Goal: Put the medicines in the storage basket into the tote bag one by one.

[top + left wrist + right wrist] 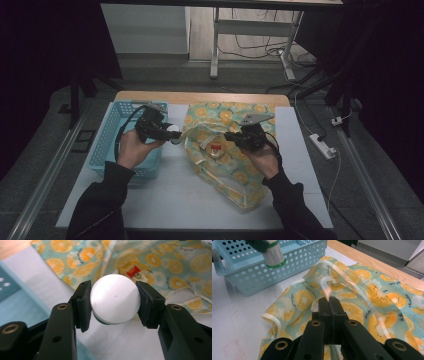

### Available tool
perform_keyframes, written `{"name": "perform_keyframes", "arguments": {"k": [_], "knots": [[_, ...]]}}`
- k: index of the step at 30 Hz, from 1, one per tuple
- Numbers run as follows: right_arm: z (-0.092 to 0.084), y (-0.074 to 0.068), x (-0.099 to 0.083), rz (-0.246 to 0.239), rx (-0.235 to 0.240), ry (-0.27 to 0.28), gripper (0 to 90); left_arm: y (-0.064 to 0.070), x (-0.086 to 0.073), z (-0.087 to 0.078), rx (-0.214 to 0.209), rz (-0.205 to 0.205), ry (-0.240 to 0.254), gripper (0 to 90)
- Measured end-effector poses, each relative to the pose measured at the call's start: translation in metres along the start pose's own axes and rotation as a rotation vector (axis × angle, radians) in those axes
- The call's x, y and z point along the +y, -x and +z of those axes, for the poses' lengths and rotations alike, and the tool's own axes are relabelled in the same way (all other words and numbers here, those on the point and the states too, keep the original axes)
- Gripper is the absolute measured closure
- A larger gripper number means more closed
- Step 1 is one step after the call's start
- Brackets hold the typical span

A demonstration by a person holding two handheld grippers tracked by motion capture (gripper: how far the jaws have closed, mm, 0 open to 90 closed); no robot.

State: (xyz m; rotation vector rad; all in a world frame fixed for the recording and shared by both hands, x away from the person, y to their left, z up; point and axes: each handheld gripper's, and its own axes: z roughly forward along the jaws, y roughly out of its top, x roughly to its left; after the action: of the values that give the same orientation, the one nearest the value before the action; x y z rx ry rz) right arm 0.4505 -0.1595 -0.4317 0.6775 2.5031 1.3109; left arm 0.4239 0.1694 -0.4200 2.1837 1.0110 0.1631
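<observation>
From the near edge of the counter point(165, 200) two dark sleeves reach forward, each hand carrying a set of tongs. The right tongs point(329, 301) are clenched tight on a pale strap of the fruit-print bag point(372, 297), their two black jaws pressed flat together with the strap caught between them at the bag's open mouth; in the high view the right tongs point(231, 136) sit over the middle of the bag point(235, 175), which sprawls crumpled across the right half of the white counter top. Inside the bag's opening lies a small item with a red label point(215, 148), too small to make out further. To the left, the left tongs point(113, 301) grasp a white bottle point(114, 302) by its rounded end, one pad against each side, a thin green band showing at the bottle's lower edge. From above, the left tongs point(172, 134) hold the bottle point(173, 131) in the gap between the bag and the light blue perforated basket point(107, 132), just beside the basket's right wall and above the counter. The right gripper view shows the same bottle point(273, 255) as a printed cylinder with a green ring, hanging in front of the basket point(244, 277). Beyond the basket and bag runs the counter's wooden far edge point(200, 96).
</observation>
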Motion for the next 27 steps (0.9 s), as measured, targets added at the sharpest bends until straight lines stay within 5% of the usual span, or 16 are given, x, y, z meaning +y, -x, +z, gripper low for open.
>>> {"name": "perform_keyframes", "arguments": {"k": [16, 27], "knots": [[-0.003, 0.000, 0.002, -0.002, -0.005, 0.017, 89.8, 0.031, 0.012, 0.034, -0.072, 0.066, -0.026, 50.2], [-0.002, 0.001, 0.002, -0.002, -0.006, 0.017, 89.8, 0.046, 0.029, 0.060, -0.079, 0.108, -0.045, 50.1]]}}
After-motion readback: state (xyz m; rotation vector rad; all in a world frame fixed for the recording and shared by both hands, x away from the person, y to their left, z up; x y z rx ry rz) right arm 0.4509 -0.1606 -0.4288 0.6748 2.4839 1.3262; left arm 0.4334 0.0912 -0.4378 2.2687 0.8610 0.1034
